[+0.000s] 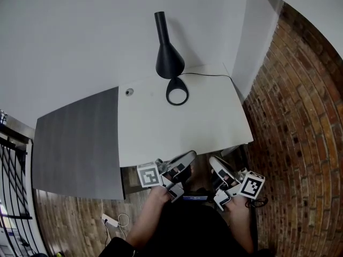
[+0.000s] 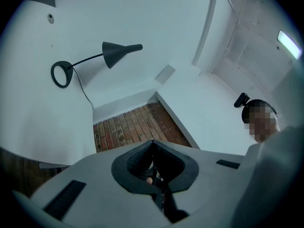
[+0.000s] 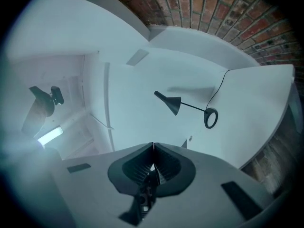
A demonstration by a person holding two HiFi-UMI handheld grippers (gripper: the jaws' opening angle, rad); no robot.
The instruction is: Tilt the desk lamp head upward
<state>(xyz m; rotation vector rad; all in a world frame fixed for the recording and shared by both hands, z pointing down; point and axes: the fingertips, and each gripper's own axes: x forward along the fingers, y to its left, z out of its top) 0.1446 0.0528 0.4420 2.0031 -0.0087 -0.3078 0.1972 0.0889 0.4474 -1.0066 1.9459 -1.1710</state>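
A black desk lamp stands at the far edge of the white desk (image 1: 177, 133). Its cone head (image 1: 169, 58) sits over a ring base (image 1: 177, 91). The left gripper view shows the head (image 2: 116, 52) and ring base (image 2: 61, 74) far off, as does the right gripper view, with head (image 3: 172, 102) and base (image 3: 210, 118). My left gripper (image 1: 192, 155) and right gripper (image 1: 213, 160) hang close to my body, below the desk's near edge. Both are shut on nothing, left jaw tips (image 2: 152, 141) and right jaw tips (image 3: 153, 144) meeting.
A grey panel (image 1: 80, 143) adjoins the desk's left side. A cable hole (image 1: 129, 92) lies near the lamp, and the lamp's cord (image 1: 206, 75) runs to the right. A brick wall (image 1: 300, 116) closes the right side. A power strip (image 1: 110, 220) lies on the wooden floor.
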